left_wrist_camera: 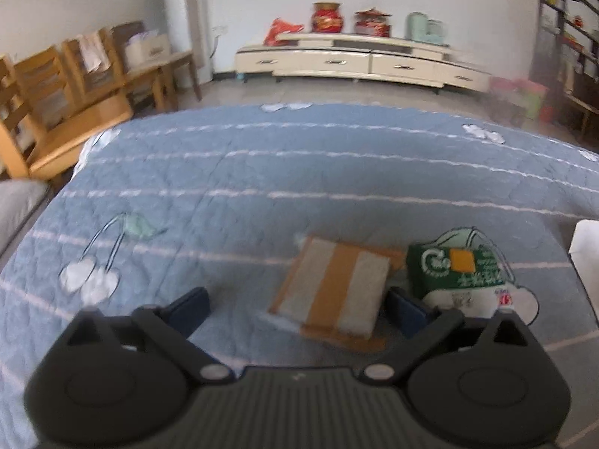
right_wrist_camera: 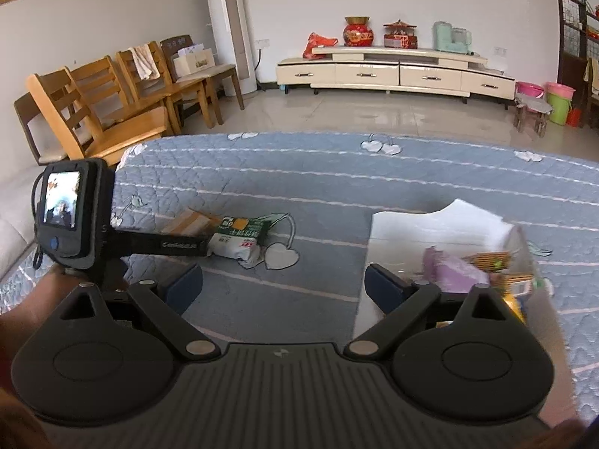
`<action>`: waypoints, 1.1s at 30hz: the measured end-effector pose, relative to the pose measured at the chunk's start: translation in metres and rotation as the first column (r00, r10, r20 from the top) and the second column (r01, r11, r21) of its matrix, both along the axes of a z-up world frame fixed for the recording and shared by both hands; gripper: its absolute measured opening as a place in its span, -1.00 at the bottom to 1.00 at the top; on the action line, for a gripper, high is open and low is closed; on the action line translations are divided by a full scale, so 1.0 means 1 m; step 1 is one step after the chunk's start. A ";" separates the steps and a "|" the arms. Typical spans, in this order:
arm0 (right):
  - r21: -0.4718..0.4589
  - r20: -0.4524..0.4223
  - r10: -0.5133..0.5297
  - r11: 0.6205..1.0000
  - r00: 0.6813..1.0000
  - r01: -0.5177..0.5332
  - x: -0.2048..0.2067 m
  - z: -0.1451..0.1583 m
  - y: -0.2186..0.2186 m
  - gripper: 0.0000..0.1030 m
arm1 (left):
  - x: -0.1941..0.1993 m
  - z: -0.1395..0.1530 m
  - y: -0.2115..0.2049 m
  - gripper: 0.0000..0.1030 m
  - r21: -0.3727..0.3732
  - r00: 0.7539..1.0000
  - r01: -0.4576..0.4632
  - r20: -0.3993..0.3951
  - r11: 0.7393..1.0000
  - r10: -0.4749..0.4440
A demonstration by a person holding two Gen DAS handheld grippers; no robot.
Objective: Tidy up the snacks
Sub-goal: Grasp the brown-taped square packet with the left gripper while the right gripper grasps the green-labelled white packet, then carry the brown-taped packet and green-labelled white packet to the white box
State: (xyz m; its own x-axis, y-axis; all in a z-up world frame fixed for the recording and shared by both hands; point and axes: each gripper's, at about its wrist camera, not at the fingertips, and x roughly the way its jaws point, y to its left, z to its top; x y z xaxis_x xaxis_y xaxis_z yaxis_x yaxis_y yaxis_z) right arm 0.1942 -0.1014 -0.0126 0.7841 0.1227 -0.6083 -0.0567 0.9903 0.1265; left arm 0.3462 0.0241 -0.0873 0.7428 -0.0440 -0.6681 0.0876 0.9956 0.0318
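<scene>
An orange and white striped snack pack [left_wrist_camera: 337,288] lies flat on the blue quilted cloth [left_wrist_camera: 262,172]. Just right of it sits a green and white snack bag [left_wrist_camera: 460,273]. My left gripper [left_wrist_camera: 295,310] hangs just short of the striped pack, open, with the pack's near end between the fingertips and no contact visible. In the right wrist view the same striped pack [right_wrist_camera: 187,222] and green bag [right_wrist_camera: 239,237] lie left of centre. My right gripper [right_wrist_camera: 284,284] is open over bare cloth. A white box [right_wrist_camera: 430,224] holding several snack packets [right_wrist_camera: 486,269] stands at its right finger.
The left gripper's body with its small screen [right_wrist_camera: 63,202] reaches in from the left, held by a hand. Beyond the table stand wooden chairs [right_wrist_camera: 112,101], a low cream cabinet [right_wrist_camera: 393,71] with red jars, and coloured buckets [right_wrist_camera: 558,101].
</scene>
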 end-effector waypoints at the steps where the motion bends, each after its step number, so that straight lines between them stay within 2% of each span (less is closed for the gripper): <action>1: -0.003 -0.006 0.002 1.000 1.000 -0.002 0.006 -0.002 0.003 1.00 | 0.001 0.001 0.000 0.55 -0.019 1.000 0.015 0.003 1.000 -0.015; 2: -0.005 -0.014 0.005 1.000 1.000 -0.005 0.010 -0.004 0.005 1.00 | 0.001 0.003 0.000 0.40 -0.036 1.000 0.031 0.007 0.999 -0.030; 3: -0.005 -0.024 0.003 1.000 1.000 -0.003 0.014 -0.006 0.008 1.00 | -0.001 0.005 -0.001 -0.02 -0.027 0.999 0.044 0.012 0.999 -0.044; 4: -0.003 -0.036 -0.002 1.000 0.999 0.002 0.019 -0.006 0.011 1.00 | -0.003 0.008 -0.003 -0.08 -0.012 0.998 0.058 0.013 0.998 -0.058; 6: 0.000 -0.044 -0.006 1.000 0.999 0.006 0.028 -0.009 0.017 1.00 | -0.008 0.011 0.000 -0.09 -0.005 0.998 0.065 0.004 0.998 -0.065; 10: 0.027 -0.075 -0.008 1.000 0.997 0.010 0.063 -0.019 0.032 1.00 | -0.025 0.020 0.022 -0.09 -0.029 1.000 0.004 0.014 1.000 -0.003; 18: -0.035 -0.179 -0.023 0.999 0.984 0.017 0.139 -0.057 0.060 1.00 | -0.061 0.035 0.045 -0.09 -0.034 0.997 -0.070 0.023 0.997 0.071; 19: -0.042 -0.197 -0.026 0.999 0.980 0.018 0.146 -0.062 0.063 0.77 | -0.064 0.035 0.046 -0.09 -0.032 0.997 -0.079 0.019 0.996 0.080; 21: -0.093 -0.177 -0.025 0.996 0.984 0.008 0.148 -0.061 0.071 0.28 | -0.069 0.035 0.049 -0.09 -0.049 0.996 -0.092 0.012 0.995 0.093; 26: -0.131 -0.126 -0.006 0.991 0.992 -0.010 0.119 -0.040 0.075 0.22 | -0.083 0.042 0.049 -0.09 -0.049 0.993 -0.117 0.007 0.992 0.117; 33: -0.097 -0.046 0.014 0.995 0.999 -0.019 0.040 0.003 0.063 0.23 | -0.125 0.066 0.041 -0.09 -0.059 0.992 -0.122 0.025 0.991 0.123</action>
State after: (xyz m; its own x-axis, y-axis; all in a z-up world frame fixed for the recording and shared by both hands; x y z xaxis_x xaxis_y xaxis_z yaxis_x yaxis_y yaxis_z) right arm 0.2338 -0.0387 -0.0092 0.7540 0.0739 -0.6527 -0.0694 0.9971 0.0327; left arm 0.2215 0.0648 -0.0216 0.7640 0.0106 -0.6451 -0.0352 0.9991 -0.0252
